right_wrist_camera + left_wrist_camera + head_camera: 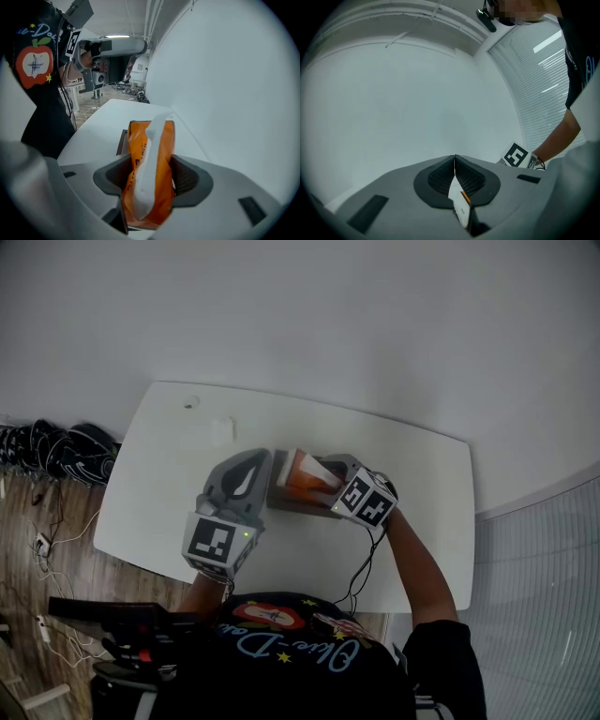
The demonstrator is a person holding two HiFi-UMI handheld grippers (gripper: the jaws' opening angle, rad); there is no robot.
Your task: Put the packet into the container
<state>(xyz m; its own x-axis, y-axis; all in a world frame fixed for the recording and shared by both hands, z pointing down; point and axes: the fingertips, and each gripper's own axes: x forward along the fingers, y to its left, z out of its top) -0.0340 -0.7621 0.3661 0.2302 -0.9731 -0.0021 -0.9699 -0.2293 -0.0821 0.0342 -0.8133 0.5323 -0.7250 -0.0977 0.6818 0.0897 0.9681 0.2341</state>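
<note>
Black shirt [281, 652] of the person: fills the bottom of the head view, nearest the lens.

Left gripper [454, 161]: jaws pressed together on a white slip [458, 199], thin, with an orange edge. Only the left gripper view shows this slip. The head view shows just the grey body, angled away from the person, with its marker cube [217, 542] towards the torso. Its tip is just beside the left end of the container [279, 495]. The left gripper view looks mostly at bare wall, so the tool is tilted upward.

Right gripper [151, 159]: jaws clamped on the packet [164, 183], one pad on each broad side. The bare right forearm [417, 563] runs in from the lower right and up-left to the tool.

Packet: glossy orange film, creased, with a crumpled white strip running lengthwise down the near face. It stands upright between the pads, top end towards the table's far side. The head view places it at the right part of the container.

Container: dark brown, low, on the white table [169, 484] near its middle. The right gripper view shows only a dark edge of it behind the packet. Whether the packet's lower end already rests inside is unclear, since the jaws cover it.

Small white piece [222, 430]: flat on the table, beyond the left gripper and apart from it. It shows in the head view only.
</note>
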